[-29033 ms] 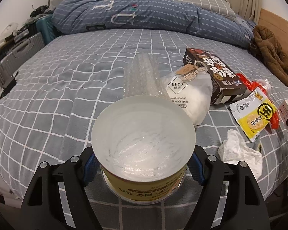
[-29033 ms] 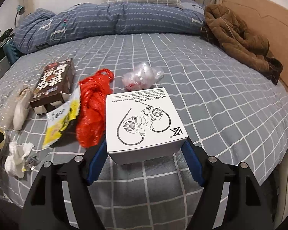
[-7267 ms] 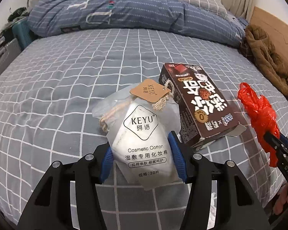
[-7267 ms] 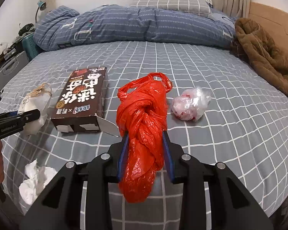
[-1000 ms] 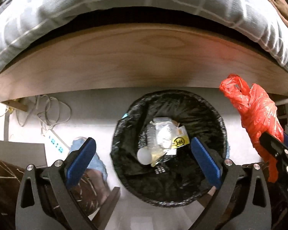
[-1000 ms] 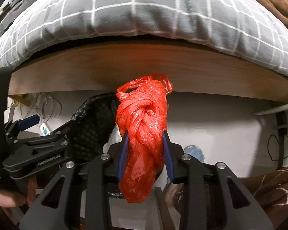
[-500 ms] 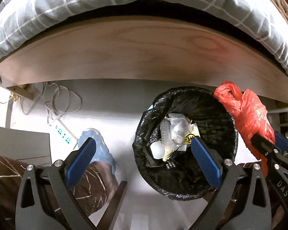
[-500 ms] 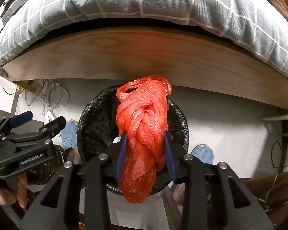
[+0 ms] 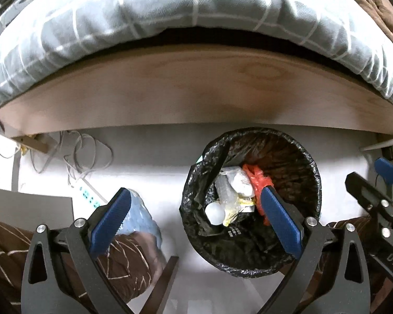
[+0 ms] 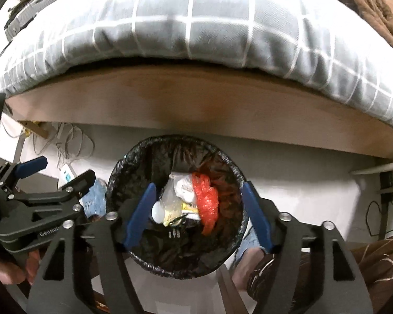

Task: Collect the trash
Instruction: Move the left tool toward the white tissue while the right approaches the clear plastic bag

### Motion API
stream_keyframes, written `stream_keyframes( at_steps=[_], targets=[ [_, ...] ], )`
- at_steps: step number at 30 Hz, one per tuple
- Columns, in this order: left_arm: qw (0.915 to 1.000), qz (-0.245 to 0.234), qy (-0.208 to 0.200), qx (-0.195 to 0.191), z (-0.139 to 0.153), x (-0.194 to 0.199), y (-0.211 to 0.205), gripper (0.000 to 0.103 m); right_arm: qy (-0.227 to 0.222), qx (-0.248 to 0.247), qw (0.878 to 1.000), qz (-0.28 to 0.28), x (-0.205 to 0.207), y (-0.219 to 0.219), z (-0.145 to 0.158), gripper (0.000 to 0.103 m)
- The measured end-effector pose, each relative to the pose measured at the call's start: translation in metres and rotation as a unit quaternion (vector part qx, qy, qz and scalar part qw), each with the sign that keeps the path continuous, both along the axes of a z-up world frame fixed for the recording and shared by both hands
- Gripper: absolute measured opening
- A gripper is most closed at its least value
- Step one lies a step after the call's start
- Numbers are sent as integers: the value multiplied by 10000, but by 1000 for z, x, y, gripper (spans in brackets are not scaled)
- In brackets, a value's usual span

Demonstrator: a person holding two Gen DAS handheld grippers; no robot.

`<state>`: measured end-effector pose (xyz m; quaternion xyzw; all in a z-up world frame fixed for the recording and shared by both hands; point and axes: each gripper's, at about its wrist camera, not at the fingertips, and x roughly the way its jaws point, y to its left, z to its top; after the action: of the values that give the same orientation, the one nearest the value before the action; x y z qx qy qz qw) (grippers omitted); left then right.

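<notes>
Left wrist view first: the left gripper (image 9: 194,218) points steeply down at the floor beside the bed, its blue pads spread wide with nothing between them. Under it and a little to the right stands the bin (image 9: 311,172), lined with a black bag. Inside lies the red plastic bag (image 9: 256,180), resting on top of the other rubbish, next to a white pouch (image 9: 239,181) and a small white ball (image 9: 214,213). The right pad of this gripper covers part of the red bag in the picture. At the right edge the right gripper (image 9: 380,180) shows only in part. A power strip (image 9: 87,191) with loose cables lies on the floor to the left, and a blue slipper (image 9: 144,217) is partly hidden behind the left pad.

Right wrist view: the right gripper (image 10: 197,212) hangs directly above the bin (image 10: 123,167). Its jaws have just been opening and now they stand apart, with no thing held between them; the red plastic bag (image 10: 207,198) is already down in the bin, well below the pads. The left gripper (image 10: 52,172) is seen at the left, a hand (image 10: 10,269) holding it from below.

I judge that the step in hand is the release of the red bag, and it looks done. The next move probably calls for lifting both grippers back up to the bed (image 10: 196,26), to look for any trash that remains there; from here the top of the bed is not visible.
</notes>
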<state>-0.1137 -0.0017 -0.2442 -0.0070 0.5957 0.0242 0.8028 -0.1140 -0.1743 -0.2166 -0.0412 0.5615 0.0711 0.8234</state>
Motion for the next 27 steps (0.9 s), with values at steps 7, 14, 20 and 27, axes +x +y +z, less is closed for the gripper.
stream_keyframes(
  at_steps=[7, 14, 20, 27],
  targets=[
    [9988, -33, -488, -21, 39, 2, -2, 97, -559, 64, 9982, -198, -1, -10, 40, 86],
    [9951, -1, -986, -77, 79, 9, 0, 97, -1433, -289, 9887, -339, -2, -15, 85, 95],
    [9903, -18, -1362, -261, 109, 21, -1, 97, -1991, -328, 9787, -368, 2, -23, 107, 95],
    [9850, -135, -1695, -288, 135, 43, -12, 97, -2318, -175, 9708, -592, 19, -44, 131, 95]
  ],
)
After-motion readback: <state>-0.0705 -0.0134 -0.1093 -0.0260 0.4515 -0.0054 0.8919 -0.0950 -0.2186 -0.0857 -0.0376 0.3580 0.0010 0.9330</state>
